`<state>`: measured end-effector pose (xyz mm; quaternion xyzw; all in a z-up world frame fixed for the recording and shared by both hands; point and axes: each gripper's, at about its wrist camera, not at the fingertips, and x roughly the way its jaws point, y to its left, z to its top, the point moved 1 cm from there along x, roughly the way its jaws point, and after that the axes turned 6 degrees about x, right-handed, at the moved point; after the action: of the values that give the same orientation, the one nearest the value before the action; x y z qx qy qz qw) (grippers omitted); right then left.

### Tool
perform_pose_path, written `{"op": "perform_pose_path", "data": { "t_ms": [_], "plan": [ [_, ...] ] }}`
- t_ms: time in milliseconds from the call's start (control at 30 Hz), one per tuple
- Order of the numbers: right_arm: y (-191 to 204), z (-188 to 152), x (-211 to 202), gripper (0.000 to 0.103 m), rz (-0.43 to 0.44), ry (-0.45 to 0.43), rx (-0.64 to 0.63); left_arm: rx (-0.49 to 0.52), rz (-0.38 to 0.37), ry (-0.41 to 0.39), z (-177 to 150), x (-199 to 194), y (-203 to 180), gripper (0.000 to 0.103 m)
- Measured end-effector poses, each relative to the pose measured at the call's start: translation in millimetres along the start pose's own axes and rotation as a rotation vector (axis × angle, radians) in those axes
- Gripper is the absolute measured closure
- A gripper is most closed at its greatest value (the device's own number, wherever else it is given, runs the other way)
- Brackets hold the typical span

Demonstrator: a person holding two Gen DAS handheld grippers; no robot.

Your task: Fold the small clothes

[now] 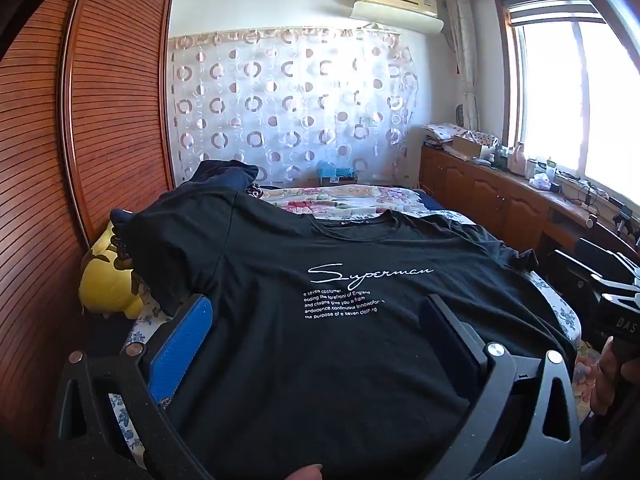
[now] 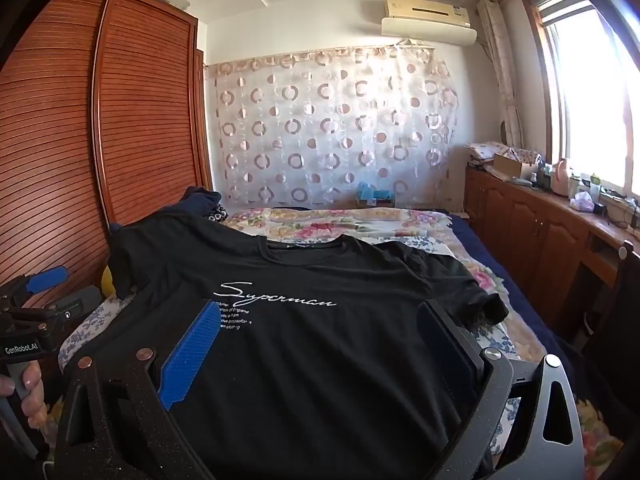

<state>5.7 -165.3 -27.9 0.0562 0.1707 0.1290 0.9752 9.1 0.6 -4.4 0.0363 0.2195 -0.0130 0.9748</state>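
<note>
A black T-shirt (image 1: 320, 264) with white "Superman" script lies spread face up on the bed, collar far, hem near; it also shows in the right wrist view (image 2: 320, 300). My left gripper (image 1: 316, 312) hovers over the shirt's lower left part, jaws wide open, blue-padded fingers (image 1: 180, 344) on either side of the print. My right gripper (image 2: 320, 320) hovers over the lower right part, jaws wide open and empty. The left gripper's body (image 2: 28, 332) shows at the left edge of the right wrist view.
The bed (image 2: 360, 220) has a floral cover. A wooden slatted wardrobe (image 1: 80, 140) stands on the left. A yellow plush toy (image 1: 108, 280) and dark clothes (image 1: 224, 176) lie at the left. Wooden cabinets (image 2: 540, 220) run along the right under the window.
</note>
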Motion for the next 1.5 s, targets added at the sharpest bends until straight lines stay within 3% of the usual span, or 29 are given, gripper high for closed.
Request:
{"op": "perform_pose_path", "data": {
  "t_ms": [1500],
  "plan": [
    [2, -5, -5, 0.004, -0.007, -0.025, 0.008, 0.040, 0.003, -0.052, 4, -15, -7, 0.000]
  ]
}}
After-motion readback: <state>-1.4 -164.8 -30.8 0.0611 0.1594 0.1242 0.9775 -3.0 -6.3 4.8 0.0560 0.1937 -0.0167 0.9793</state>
